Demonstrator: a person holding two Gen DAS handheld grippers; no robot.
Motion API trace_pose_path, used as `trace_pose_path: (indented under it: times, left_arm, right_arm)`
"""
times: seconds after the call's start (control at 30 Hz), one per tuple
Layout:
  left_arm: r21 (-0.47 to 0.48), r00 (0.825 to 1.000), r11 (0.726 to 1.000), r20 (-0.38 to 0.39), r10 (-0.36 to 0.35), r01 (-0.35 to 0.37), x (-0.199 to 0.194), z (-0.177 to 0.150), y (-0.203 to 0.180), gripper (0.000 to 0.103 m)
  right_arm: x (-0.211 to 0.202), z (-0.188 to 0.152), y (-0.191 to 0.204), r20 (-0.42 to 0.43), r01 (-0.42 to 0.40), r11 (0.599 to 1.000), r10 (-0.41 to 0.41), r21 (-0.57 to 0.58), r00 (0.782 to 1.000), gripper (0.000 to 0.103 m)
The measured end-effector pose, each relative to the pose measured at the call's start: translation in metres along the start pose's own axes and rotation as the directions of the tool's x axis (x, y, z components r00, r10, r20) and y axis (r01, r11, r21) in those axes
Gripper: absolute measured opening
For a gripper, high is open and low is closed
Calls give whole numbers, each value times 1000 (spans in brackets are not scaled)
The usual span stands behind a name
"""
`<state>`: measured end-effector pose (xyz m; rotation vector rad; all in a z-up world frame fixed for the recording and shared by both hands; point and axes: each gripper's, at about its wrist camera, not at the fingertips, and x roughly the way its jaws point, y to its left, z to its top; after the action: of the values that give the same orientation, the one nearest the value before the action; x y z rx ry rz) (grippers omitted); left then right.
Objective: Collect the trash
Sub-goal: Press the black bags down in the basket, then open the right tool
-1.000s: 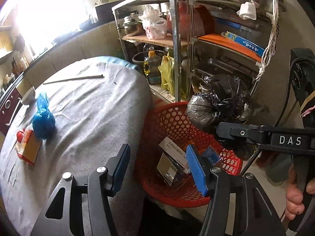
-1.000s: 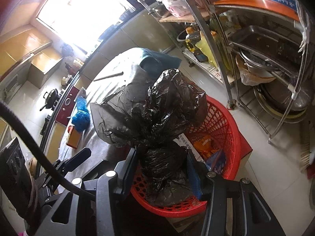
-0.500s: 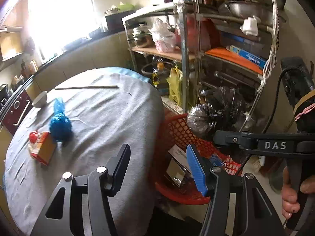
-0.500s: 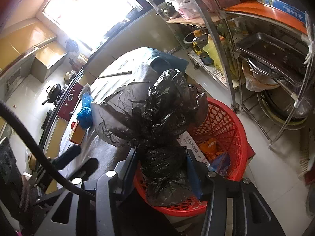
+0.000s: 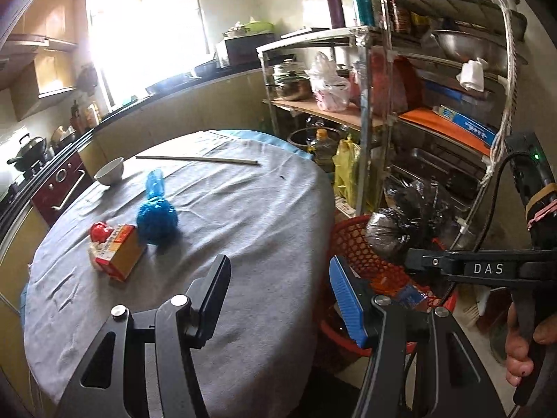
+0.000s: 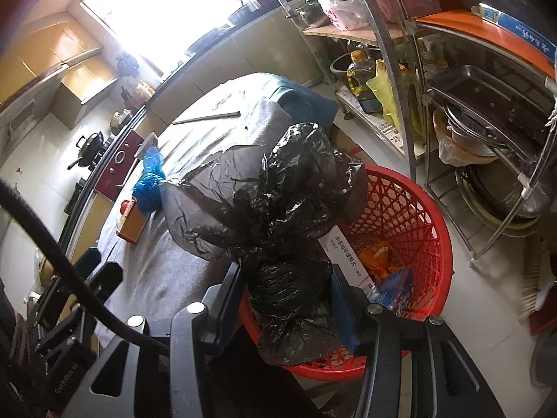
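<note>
My right gripper [image 6: 287, 291] is shut on a black plastic bag [image 6: 275, 202] and holds it above the near rim of the red mesh basket [image 6: 410, 209] beside the table. The bag also shows in the left wrist view [image 5: 407, 219], over the basket [image 5: 351, 240]. My left gripper [image 5: 278, 285] is open and empty above the table's right edge. A blue bag [image 5: 156, 216] and a red and orange carton [image 5: 116, 250] lie on the grey tablecloth [image 5: 226, 209]. Both show in the right wrist view: the blue bag [image 6: 149, 184], the carton [image 6: 132, 219].
The basket holds a white box [image 6: 344, 254] and orange and blue wrappers [image 6: 386, 264]. A metal shelf rack [image 5: 383, 104] with pots and bottles stands behind the basket. A white bowl [image 5: 109, 170] and a long stick [image 5: 198, 159] lie at the table's far side.
My left gripper has risen and swung left, so more of the table shows. The right gripper keeps the black bag over the basket, little changed.
</note>
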<state>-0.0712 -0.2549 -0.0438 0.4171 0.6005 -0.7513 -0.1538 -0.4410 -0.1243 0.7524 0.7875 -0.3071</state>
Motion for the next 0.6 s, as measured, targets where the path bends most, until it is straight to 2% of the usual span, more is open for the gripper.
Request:
trace_pose_path:
  times: [0.3, 0.43, 0.6]
  left_arm:
    - [-6, 1000, 1000, 22, 22, -22, -8, 0, 8, 61]
    - [3, 999, 1000, 31, 26, -26, -10, 2, 7, 61]
    - [15, 999, 1000, 31, 23, -23, -11, 2, 8, 61]
  right_arm:
    - [-1, 4, 3, 9, 34, 999, -34, 12, 999, 53]
    - [-2, 7, 3, 6, 36, 999, -36, 19, 999, 59]
    - [-3, 9, 6, 12, 34, 999, -34, 16, 999, 60]
